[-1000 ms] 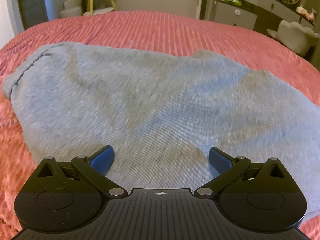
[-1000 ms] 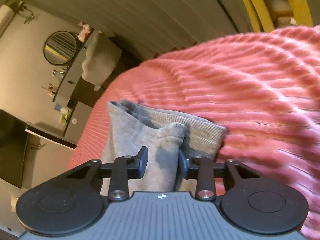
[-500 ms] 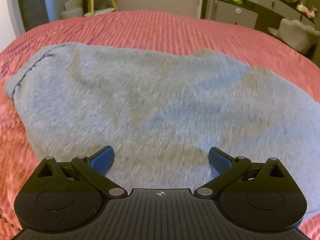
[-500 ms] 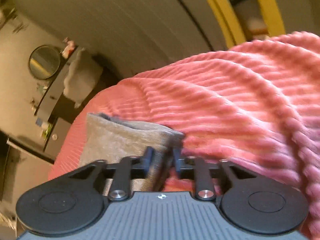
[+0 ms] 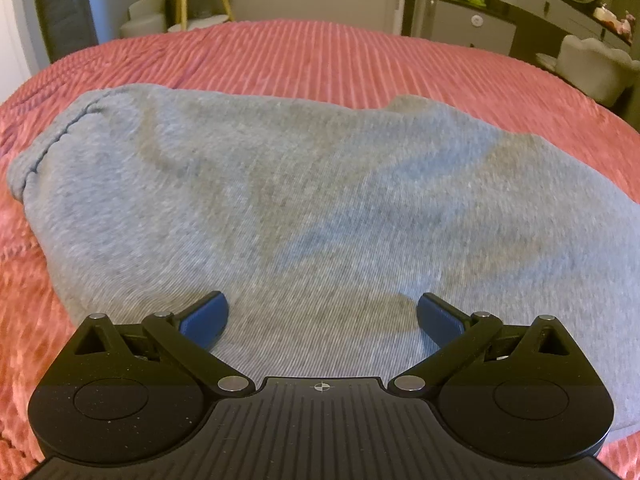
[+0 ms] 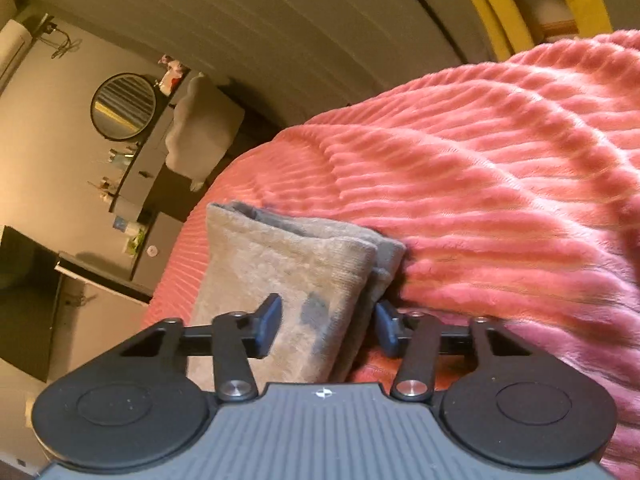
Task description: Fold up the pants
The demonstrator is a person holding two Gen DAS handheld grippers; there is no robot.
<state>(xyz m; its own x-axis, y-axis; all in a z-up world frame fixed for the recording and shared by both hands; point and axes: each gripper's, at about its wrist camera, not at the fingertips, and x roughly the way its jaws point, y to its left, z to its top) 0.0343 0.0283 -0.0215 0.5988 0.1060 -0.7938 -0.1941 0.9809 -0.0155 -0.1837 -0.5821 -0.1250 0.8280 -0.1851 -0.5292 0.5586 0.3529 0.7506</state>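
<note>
- Setting: a bedroom. A bed [image 5: 320, 52] under a ribbed coral-red cover carries the work; a grey dresser [image 5: 492, 20] with a round mirror [image 6: 123, 106] stands beyond it.
- Right claw [image 6: 326, 326]: its jaws stand partly apart and are closing at this moment. The cuffed leg end of the pants [image 6: 288, 276] lies between them, stacked in layers; the pads do not press on the cloth.
- Left claw [image 5: 322, 320]: released, jaws spread wide, poised low over the broad grey body of the pants [image 5: 300, 208], holding nothing. Whether its tips touch the cloth cannot be told.
- Task item: the grey pants lie flat on the bed cover, apparently already doubled leg on leg, the stitched waistband end at far left in the left wrist view.
- Step in hand, by judgement: taking hold of the leg end for a lengthwise fold.
- Next move calls for: the right claw to pinch every layer of the cuff together, then carry it towards the waistband, while the left claw steadies the body or grips the fold line. A partial pinch risks dropping the lower layer.
</note>
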